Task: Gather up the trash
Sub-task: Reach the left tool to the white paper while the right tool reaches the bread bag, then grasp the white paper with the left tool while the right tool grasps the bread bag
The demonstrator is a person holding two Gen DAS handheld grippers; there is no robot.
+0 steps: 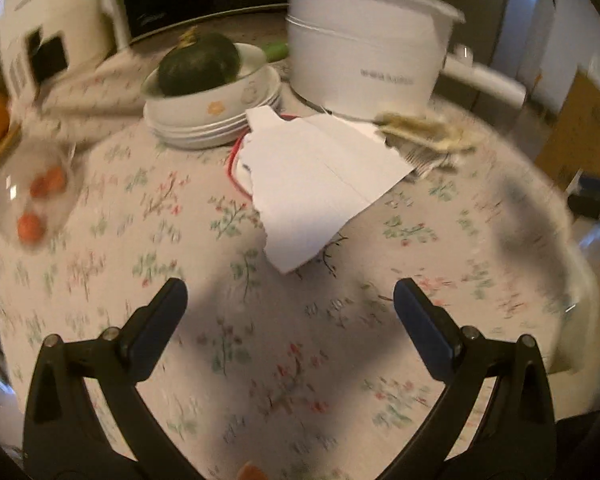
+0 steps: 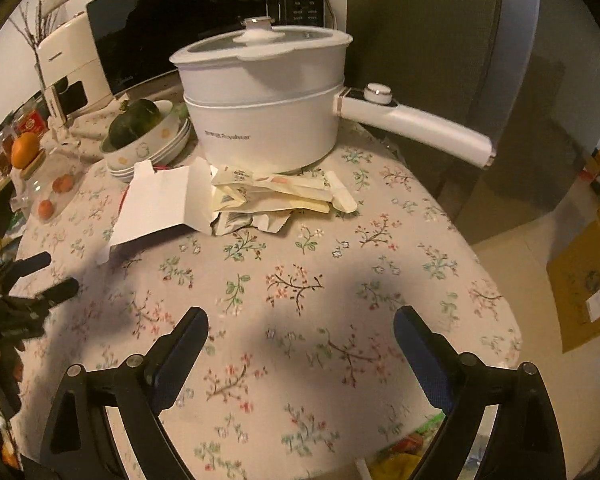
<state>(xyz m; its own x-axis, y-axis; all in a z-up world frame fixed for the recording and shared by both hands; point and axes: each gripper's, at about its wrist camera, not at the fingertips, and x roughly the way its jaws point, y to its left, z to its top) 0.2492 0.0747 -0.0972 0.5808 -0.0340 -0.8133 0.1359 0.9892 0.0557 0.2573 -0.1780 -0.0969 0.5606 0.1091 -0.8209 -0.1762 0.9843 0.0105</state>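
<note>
A torn white cardboard piece [image 1: 320, 176] lies on the floral tablecloth, in front of the white pot; it also shows in the right wrist view [image 2: 160, 204]. A pile of cream wrappers [image 2: 276, 196] lies beside it, at the pot's base; it also shows in the left wrist view [image 1: 424, 136]. My left gripper [image 1: 290, 300] is open and empty, above the cloth just short of the cardboard. My right gripper [image 2: 300, 328] is open and empty, well short of the wrappers. The left gripper also shows at the left edge of the right wrist view [image 2: 40, 276].
A white electric pot [image 2: 268, 108] with a long handle [image 2: 420, 124] stands behind the trash. Stacked plates with a bowl holding a dark squash [image 2: 140, 120] sit to its left. Small orange fruits [image 2: 62, 184] lie at the left. The table edge [image 2: 500, 292] curves at the right.
</note>
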